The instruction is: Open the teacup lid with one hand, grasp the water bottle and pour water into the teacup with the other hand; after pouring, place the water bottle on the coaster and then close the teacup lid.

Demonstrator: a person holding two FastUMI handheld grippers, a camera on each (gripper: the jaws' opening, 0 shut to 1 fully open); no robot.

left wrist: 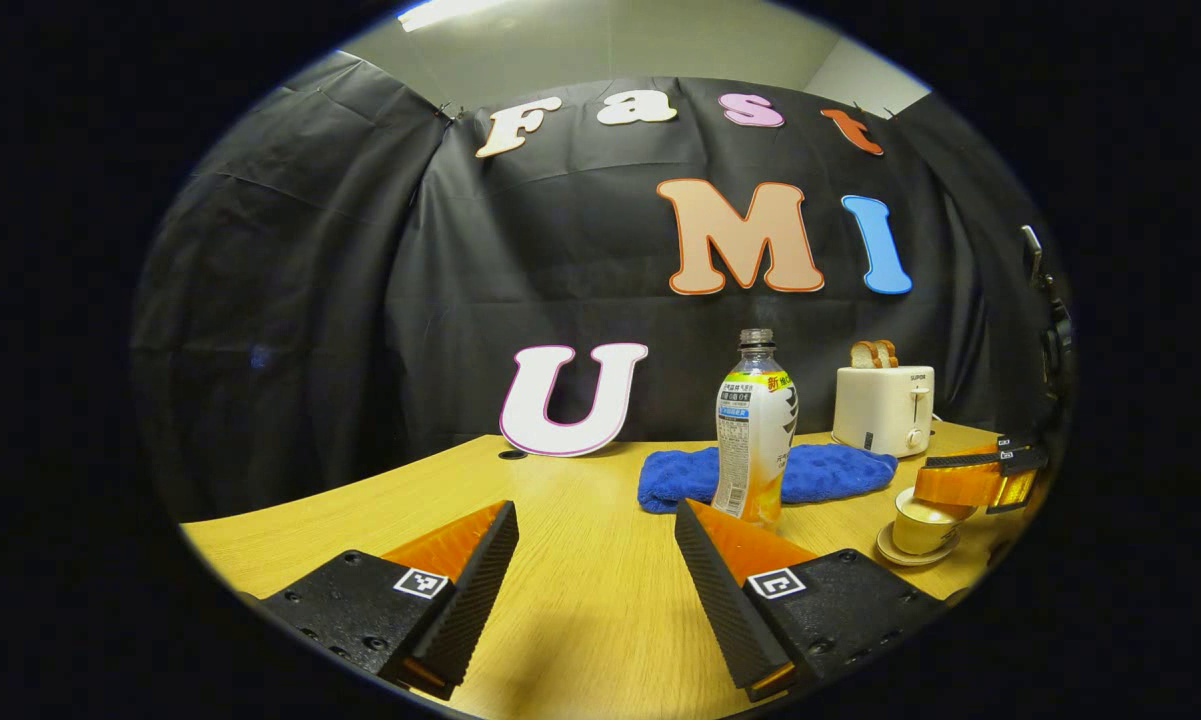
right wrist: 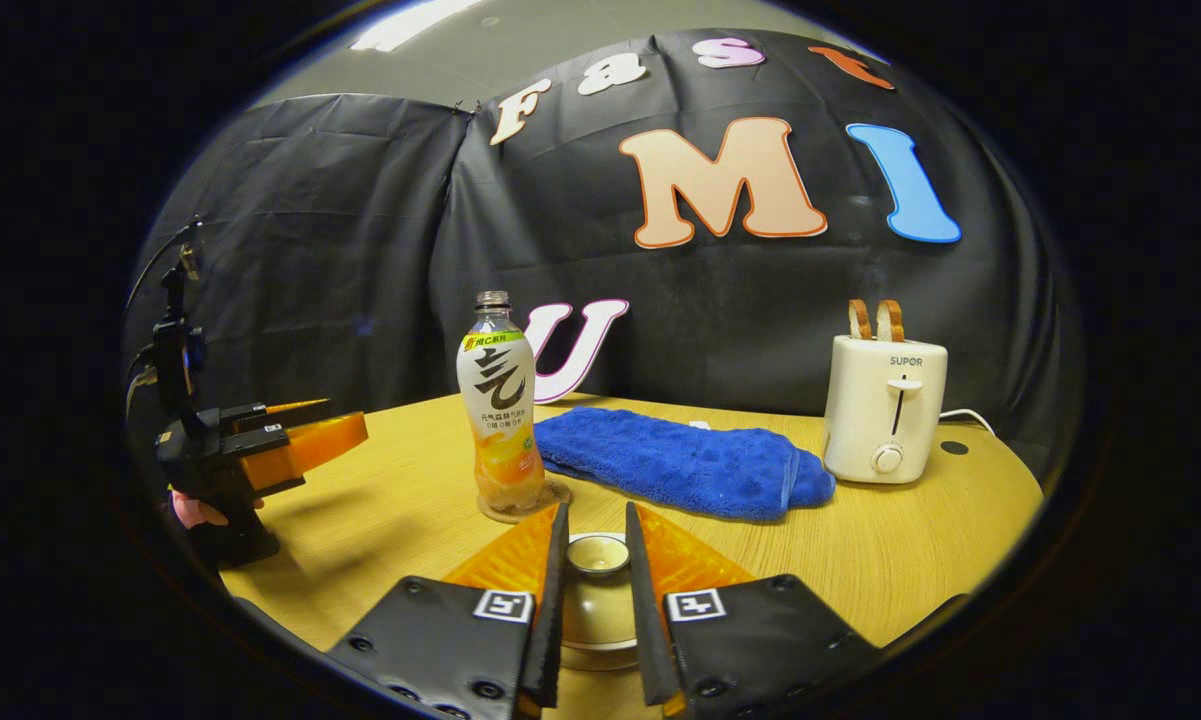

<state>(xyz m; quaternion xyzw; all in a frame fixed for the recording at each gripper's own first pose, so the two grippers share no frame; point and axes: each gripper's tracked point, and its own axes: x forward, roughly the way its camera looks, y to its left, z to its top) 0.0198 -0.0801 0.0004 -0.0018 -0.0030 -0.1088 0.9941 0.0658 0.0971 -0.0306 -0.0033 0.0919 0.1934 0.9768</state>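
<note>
Straddling the lid knob (right wrist: 597, 553), the right gripper (right wrist: 596, 560) sits narrowly open, contact unclear. Left gripper (left wrist: 595, 560) gapes empty. Off-centre closing could tip the teacup (right wrist: 597, 610).

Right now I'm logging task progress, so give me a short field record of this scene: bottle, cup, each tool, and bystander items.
bottle: upright on a coaster, uncapped, partly full
cup: lid on, on a saucer
right tool: fingers close on either side of the lid knob; contact unclear
left tool: open, holding nothing, low over the table
towel: blue, behind the cup
toaster: far right, two slices in it
</note>
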